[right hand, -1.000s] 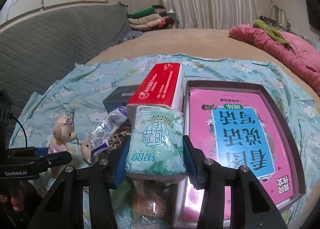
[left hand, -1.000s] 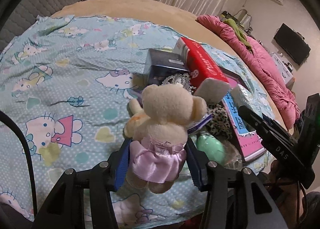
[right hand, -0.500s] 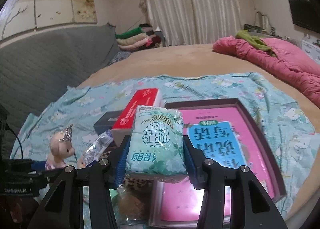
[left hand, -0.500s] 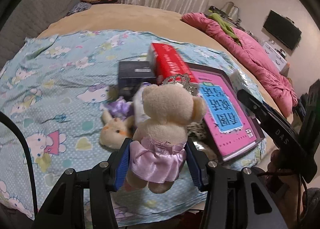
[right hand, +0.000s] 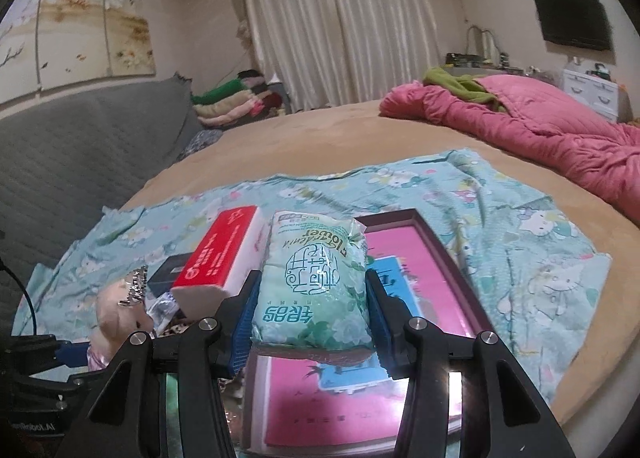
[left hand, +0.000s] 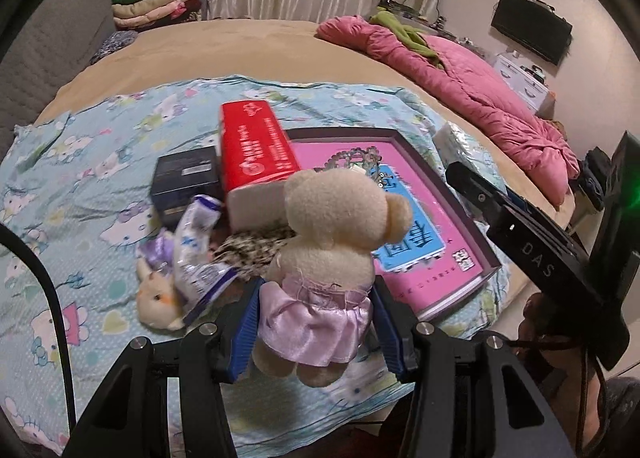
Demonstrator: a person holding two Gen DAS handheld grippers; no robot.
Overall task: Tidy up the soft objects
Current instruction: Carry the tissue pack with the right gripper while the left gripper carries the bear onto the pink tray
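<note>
In the left wrist view, the left tongs (left hand: 316,332) are clamped on a cream teddy bear (left hand: 336,242) in a lilac skirt, held above the blue cartoon sheet (left hand: 80,186). At ten o'clock from the bear lies the red box (left hand: 252,154); at two o'clock, the pink book (left hand: 440,242).

In the right wrist view, the right tongs (right hand: 312,322) are clamped on a green tissue pack (right hand: 316,278), above the pink book (right hand: 404,254). The red box (right hand: 220,254) sits at ten o'clock.
</note>
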